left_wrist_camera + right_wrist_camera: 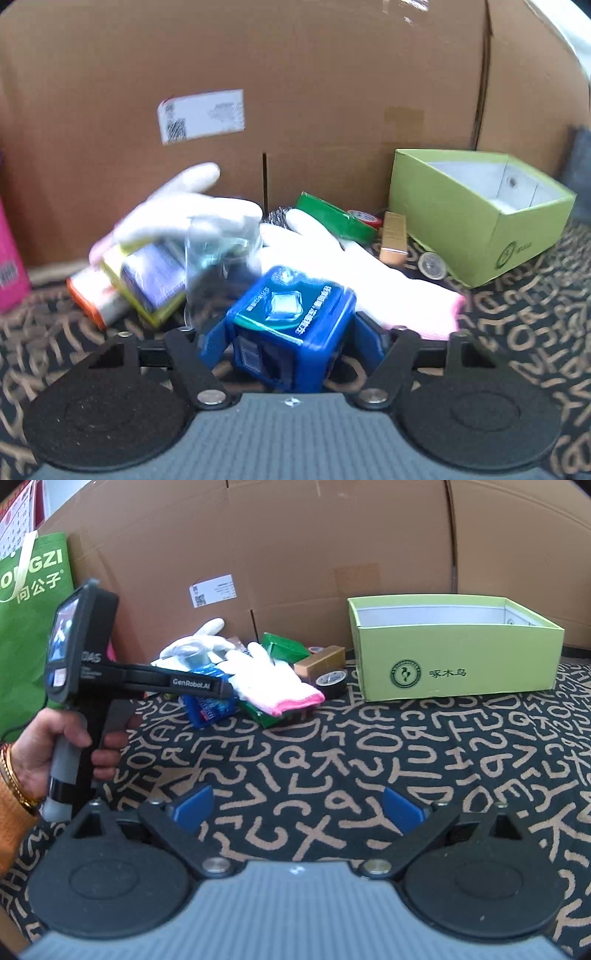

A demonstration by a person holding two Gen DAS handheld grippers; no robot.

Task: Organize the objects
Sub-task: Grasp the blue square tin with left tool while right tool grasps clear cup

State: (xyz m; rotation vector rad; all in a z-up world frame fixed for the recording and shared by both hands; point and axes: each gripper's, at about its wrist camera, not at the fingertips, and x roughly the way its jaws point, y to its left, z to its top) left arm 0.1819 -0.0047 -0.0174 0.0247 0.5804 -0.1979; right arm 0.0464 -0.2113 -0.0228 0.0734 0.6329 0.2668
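Note:
A blue plastic box (295,317) with a printed lid lies tilted on the patterned carpet. My left gripper (291,334) has its blue pads against both sides of the box. In the right wrist view the left gripper (221,688) reaches into the pile, held by a person's hand (40,746). Behind the blue box lie white gloves with pink cuffs (369,266), a yellow and purple box (147,284), an orange-capped tube (92,301), a clear plastic wrapper (221,258), a green packet (332,218) and a gold box (394,236). My right gripper (299,812) is open over bare carpet, nothing between its fingers.
An open lime-green box (454,679) stands to the right of the pile, a black tape roll (330,681) beside it. A big cardboard box (295,92) walls off the back. A green bag (33,590) and a pink object (11,266) are at the left.

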